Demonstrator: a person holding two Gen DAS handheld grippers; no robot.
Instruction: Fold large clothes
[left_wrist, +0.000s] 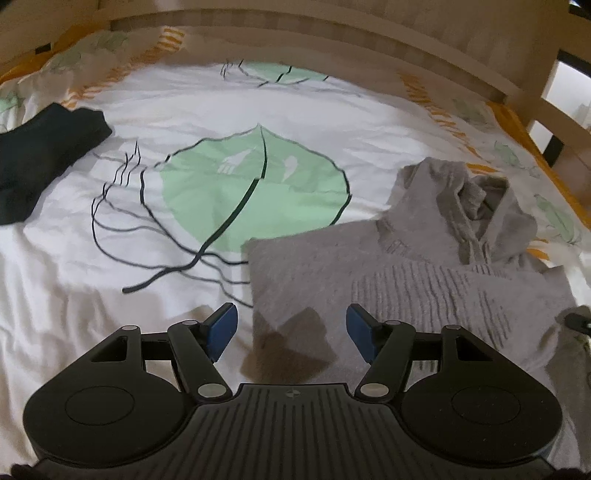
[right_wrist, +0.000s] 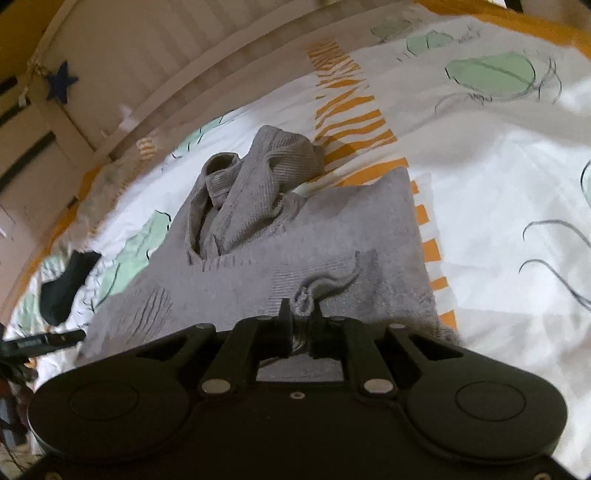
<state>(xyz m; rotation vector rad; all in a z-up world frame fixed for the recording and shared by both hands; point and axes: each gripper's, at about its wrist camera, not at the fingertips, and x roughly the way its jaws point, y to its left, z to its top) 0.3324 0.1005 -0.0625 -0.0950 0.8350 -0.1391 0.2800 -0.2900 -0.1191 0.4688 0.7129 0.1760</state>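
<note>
Black folded garment lies at the bed's left; the grey knit sweater lies partly folded on the right. Left hand-held gripper hovers spread over its near edge — empty — while the right hand-held gripper pinches a fold of the sweater.

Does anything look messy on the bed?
Yes. The grey sweater's collar end is bunched up, not flat, though its body is folded. A dark garment lies crumpled apart, at the bed's other side.
</note>
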